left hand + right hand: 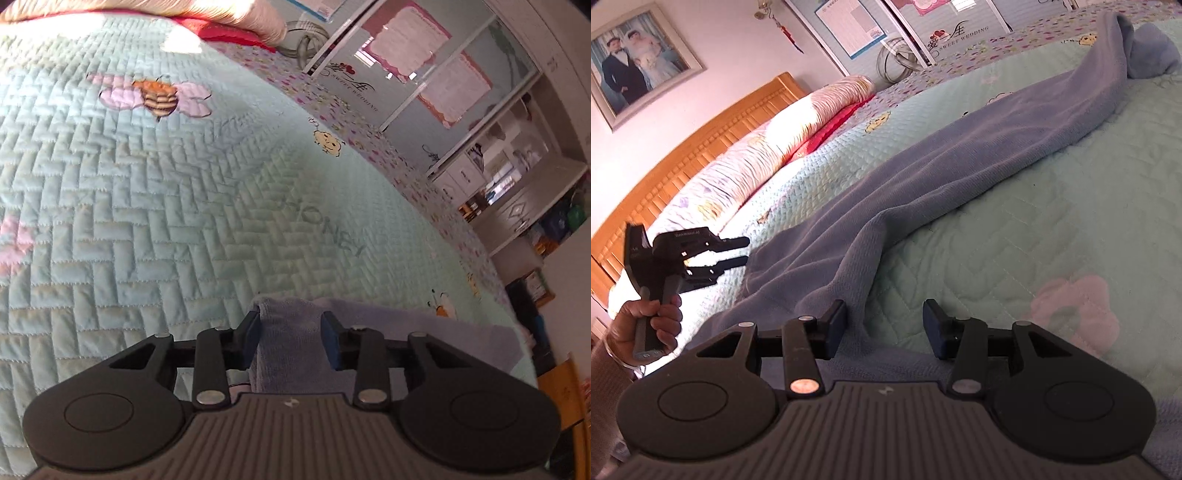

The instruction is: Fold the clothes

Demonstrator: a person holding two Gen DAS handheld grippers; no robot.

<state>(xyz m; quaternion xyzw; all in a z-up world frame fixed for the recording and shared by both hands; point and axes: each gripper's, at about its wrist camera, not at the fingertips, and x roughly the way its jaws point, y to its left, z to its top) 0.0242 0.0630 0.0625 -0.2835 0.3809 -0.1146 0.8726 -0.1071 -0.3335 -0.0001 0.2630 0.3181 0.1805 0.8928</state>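
A long blue fleece garment (960,158) lies stretched across the mint quilted bedspread (1052,221), bunched at its far end (1148,51). Its near end spreads toward both grippers. In the left wrist view my left gripper (291,334) stands open, with a raised corner of the blue garment (288,332) between its fingers; I see no firm pinch. In the right wrist view the left gripper (744,251) shows at that end's left edge, jaws apart. My right gripper (884,326) is open over the near edge, its left finger (834,325) by a fold and bedspread showing in the gap.
A rolled pink and red quilt (812,114) lies by the wooden headboard (683,155). A framed photo (635,62) hangs above. Wardrobe doors (424,66) and white shelves (517,166) stand past the bed's far edge. A person's hand (653,325) holds the left gripper's handle.
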